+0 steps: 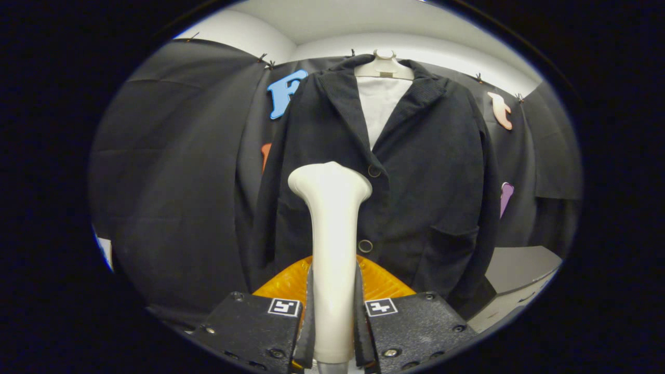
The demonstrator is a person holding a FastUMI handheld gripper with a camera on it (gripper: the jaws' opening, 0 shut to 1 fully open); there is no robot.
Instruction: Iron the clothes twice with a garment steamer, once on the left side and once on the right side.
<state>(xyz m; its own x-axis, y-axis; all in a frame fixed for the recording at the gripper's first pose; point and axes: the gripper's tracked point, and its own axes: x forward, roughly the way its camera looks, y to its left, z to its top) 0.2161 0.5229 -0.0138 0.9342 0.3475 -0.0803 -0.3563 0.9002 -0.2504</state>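
The white garment steamer (331, 249) stands upright, clamped at its handle between the two fingers of the gripper (332, 322), both pads pressing its sides, its flared head up in front of the dark jacket (415, 171). The jacket hangs on a white hanger (384, 66) just beyond, buttoned, over a white lining. An orange ribbed piece (379, 280) sits behind the fingers, low down.
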